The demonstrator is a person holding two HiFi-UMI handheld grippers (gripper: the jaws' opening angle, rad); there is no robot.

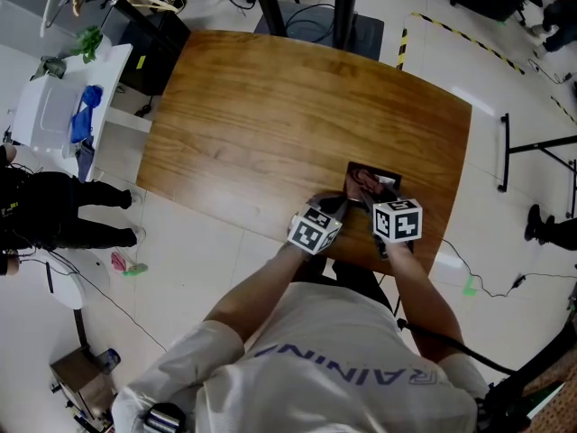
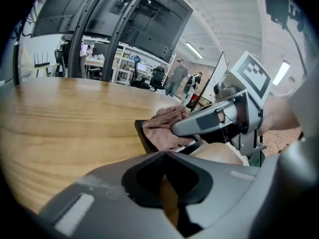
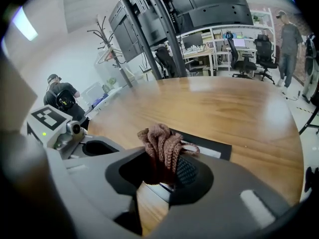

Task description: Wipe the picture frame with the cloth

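My right tool (image 3: 167,166) pinches the bunched cloth (image 3: 160,141) onto the picture frame (image 3: 219,147) lying flat on the counter (image 3: 224,103), my left tool (image 2: 164,156) pressed together empty beside it, so wiping looks under way, though I can't judge how much remains.

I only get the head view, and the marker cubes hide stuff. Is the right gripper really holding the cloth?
Observer: Yes. In the right gripper view, the cloth is bunched up between the jaws of the right gripper.
Operator: What about the left one?
Observer: In its own view, the left gripper has its jaws together with nothing between them.
Operator: Where's it pointing?
Observer: At the near corner of the picture frame, which lies just ahead of its tips.
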